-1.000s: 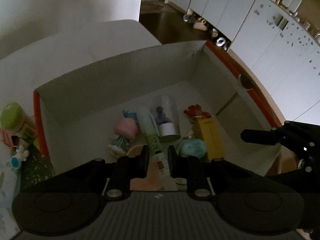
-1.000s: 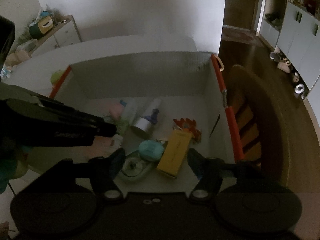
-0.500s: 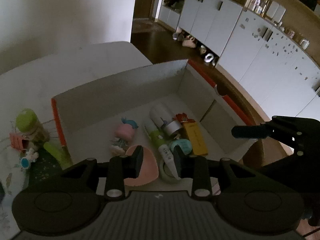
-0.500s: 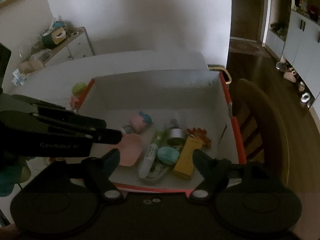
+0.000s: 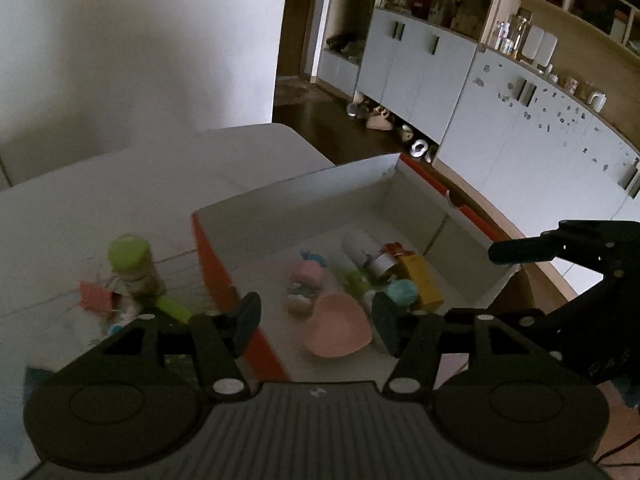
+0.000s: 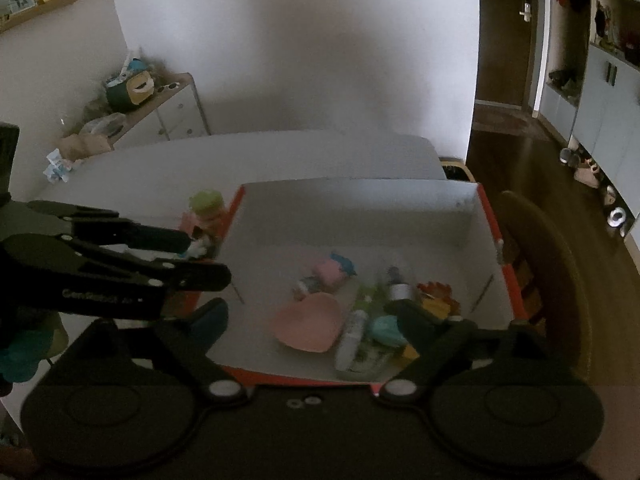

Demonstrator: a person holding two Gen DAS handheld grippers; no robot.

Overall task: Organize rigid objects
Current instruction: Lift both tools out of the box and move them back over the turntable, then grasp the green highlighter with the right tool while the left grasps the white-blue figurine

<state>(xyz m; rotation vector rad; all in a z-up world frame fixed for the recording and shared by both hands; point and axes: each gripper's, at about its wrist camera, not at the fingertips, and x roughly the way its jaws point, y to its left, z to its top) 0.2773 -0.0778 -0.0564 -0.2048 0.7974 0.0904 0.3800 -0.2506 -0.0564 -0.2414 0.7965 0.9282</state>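
- Over the near edge of the box (image 6: 360, 208), I hold both tongs above its contents, clear of everything.
- Left tongs (image 5: 316, 320): jaws opening, nothing between them; the pink heart-shaped dish (image 5: 338, 330) lies loose on the box floor below.
- Right tongs (image 6: 308, 322): jaws opening wide, also empty.
- Box contents: dish, pink doll (image 6: 326, 274), white tube (image 6: 352, 336), teal round piece (image 6: 386, 330), yellow carton (image 5: 420, 280), all crowded toward the near right corner.
- Still on the worktop (image 5: 120, 184), just left of the box: green-capped jar (image 5: 130, 260) with small items at its base.
- Risk, in my judgement: the left tongs reaching for the jar could clip the red box wall (image 5: 212, 264) or topple the upright jar.
- Risk: the dim, blurred view could cause a misplaced grasp.
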